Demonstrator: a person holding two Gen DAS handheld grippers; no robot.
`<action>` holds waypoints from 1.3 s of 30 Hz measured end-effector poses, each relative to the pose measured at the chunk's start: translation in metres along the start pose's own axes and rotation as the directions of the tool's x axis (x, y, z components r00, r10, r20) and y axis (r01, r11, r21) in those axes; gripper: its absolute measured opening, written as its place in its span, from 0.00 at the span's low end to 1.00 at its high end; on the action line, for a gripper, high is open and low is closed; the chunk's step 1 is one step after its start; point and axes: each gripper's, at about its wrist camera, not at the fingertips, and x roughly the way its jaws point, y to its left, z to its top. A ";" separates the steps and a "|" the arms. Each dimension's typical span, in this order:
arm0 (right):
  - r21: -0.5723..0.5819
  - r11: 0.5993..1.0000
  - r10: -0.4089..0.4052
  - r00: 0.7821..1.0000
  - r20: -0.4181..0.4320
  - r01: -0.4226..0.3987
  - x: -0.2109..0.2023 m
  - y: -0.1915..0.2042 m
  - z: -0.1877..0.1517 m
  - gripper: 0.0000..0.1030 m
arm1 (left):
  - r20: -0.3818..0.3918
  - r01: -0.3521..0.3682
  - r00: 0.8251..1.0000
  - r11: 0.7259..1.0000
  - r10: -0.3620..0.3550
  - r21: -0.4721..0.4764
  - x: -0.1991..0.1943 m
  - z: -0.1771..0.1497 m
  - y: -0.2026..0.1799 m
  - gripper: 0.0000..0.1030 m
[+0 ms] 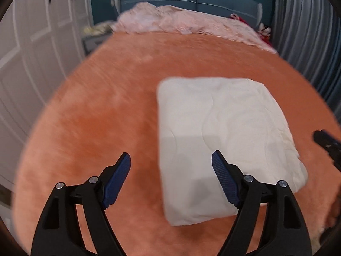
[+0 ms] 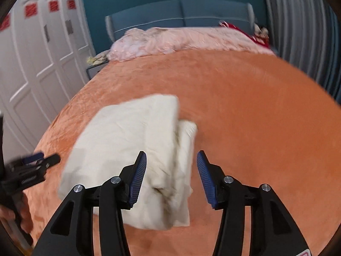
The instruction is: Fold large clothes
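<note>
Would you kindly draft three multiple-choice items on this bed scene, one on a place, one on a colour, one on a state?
1. Where does the folded cream garment lie?
A. on the orange blanket
B. on the pink quilt
C. on the floor

2. What colour is the headboard?
A. white
B. blue
C. red

3. How does the left gripper stand?
A. shut on the garment
B. shut on nothing
C. open, holding nothing

Answers: 1 A, orange plush surrounds the garment; 2 B, blue panels rise behind the quilt; 3 C, its pads stand wide apart, gripping nothing.
</note>
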 end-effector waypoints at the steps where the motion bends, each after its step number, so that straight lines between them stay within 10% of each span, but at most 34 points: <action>1: -0.014 1.000 0.015 1.000 -0.006 -0.015 -0.002 0.010 0.007 0.34 | 0.003 -0.010 1.000 1.000 0.010 0.004 -0.004 0.007 -0.004 0.74; 5: -0.049 0.999 -0.003 0.999 -0.043 0.001 0.021 0.034 0.026 0.17 | -0.014 -0.057 0.998 0.998 0.057 0.007 0.003 0.031 -0.026 0.74; 16: -0.042 0.996 -0.084 0.985 -0.148 0.078 0.114 0.033 0.011 0.17 | -0.115 -0.097 0.989 0.995 0.095 -0.012 0.088 0.032 -0.043 0.75; 39: -0.057 0.992 -0.114 0.992 -0.046 0.112 0.151 0.034 -0.024 0.18 | -0.015 -0.159 0.987 0.987 0.158 -0.024 0.127 0.012 -0.052 0.86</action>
